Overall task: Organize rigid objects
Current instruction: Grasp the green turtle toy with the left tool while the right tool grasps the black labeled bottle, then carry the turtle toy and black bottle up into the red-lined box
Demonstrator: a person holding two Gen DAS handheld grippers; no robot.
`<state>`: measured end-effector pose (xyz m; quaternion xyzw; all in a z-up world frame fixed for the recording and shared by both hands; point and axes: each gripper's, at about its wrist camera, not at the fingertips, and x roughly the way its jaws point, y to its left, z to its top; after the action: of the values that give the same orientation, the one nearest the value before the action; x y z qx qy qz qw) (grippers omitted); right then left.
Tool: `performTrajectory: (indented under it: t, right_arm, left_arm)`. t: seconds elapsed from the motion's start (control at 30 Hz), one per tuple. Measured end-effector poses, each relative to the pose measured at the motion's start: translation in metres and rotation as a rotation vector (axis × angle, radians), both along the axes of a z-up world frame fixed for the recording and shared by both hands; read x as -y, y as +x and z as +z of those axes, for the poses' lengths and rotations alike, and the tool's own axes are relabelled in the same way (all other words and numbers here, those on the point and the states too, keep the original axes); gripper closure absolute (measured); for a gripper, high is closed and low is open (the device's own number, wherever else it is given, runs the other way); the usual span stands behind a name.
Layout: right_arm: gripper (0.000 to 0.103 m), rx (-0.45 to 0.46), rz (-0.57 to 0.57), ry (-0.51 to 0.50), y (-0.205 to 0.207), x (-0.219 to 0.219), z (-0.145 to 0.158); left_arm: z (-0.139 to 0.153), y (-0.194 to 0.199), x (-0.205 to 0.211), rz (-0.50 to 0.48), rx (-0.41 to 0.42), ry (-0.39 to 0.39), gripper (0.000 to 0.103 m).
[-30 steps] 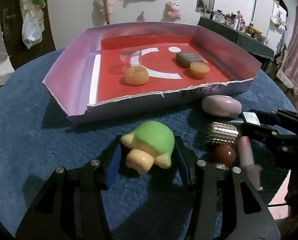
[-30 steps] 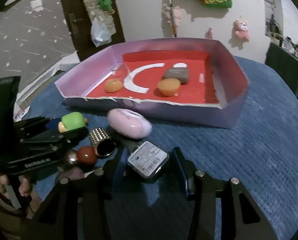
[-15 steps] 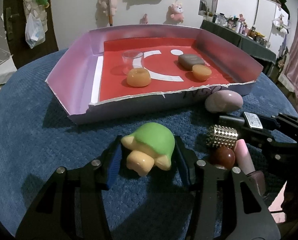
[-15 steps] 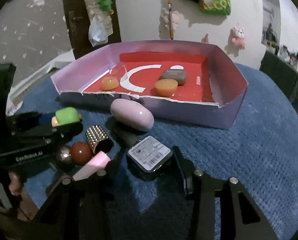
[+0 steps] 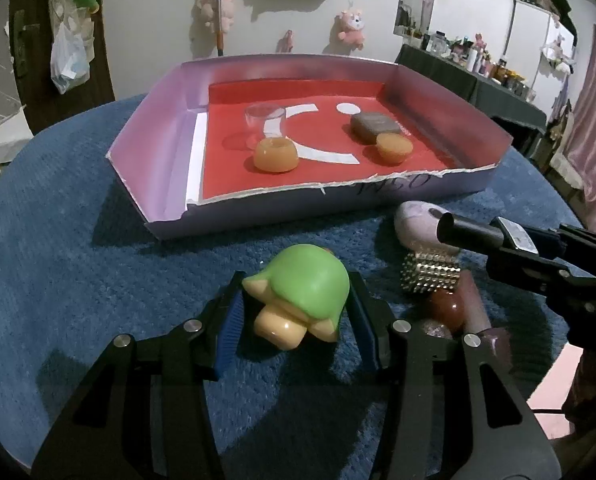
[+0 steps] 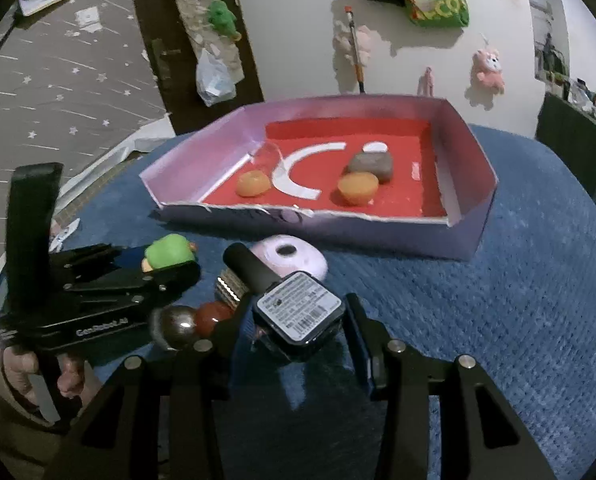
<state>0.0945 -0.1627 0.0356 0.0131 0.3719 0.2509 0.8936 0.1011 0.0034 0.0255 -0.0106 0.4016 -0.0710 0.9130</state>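
Observation:
A green and yellow turtle toy sits between the blue pads of my left gripper, which is shut on it just above the blue rug. The right wrist view shows this turtle at the left. My right gripper is shut on a dark bottle with a barcode label on its base, held off the rug. Its black cap points toward the tray. From the left wrist view the right gripper and the bottle's cap reach in from the right.
The purple-walled tray with a red floor holds a clear cup, an orange ring, an orange cup and a grey block. On the rug lie a lilac oval, a studded gold cylinder, a brown ball, a silver ball and a pink tube.
The right gripper has closed on the bottle and lifted it off the rug, cap now over the lilac oval. The left gripper keeps the turtle and has hardly moved.

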Motion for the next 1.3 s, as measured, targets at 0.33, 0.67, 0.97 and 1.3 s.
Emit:
performTrajectory:
  t: [0.33, 0.67, 0.97, 1.3]
  right_arm:
    - [0.057, 0.026, 0.026, 0.037, 0.000, -0.003, 0.018]
    - [0.057, 0.051, 0.023, 0.049, 0.006, -0.002, 0.034]
    - [0.057, 0.078, 0.024, 0.055, 0.027, -0.001, 0.052]
    - [0.057, 0.039, 0.025, 0.029, 0.067, -0.001, 0.053]
  left_arm:
    - [0.023, -0.005, -0.001, -0.018, 0.057, -0.028, 0.057]
    - [0.042, 0.007, 0.001, -0.026, 0.087, -0.035, 0.057]
    - [0.059, 0.024, -0.002, -0.023, 0.110, -0.042, 0.057]
    - [0.054, 0.057, -0.006, -0.024, 0.052, -0.053, 0.057]
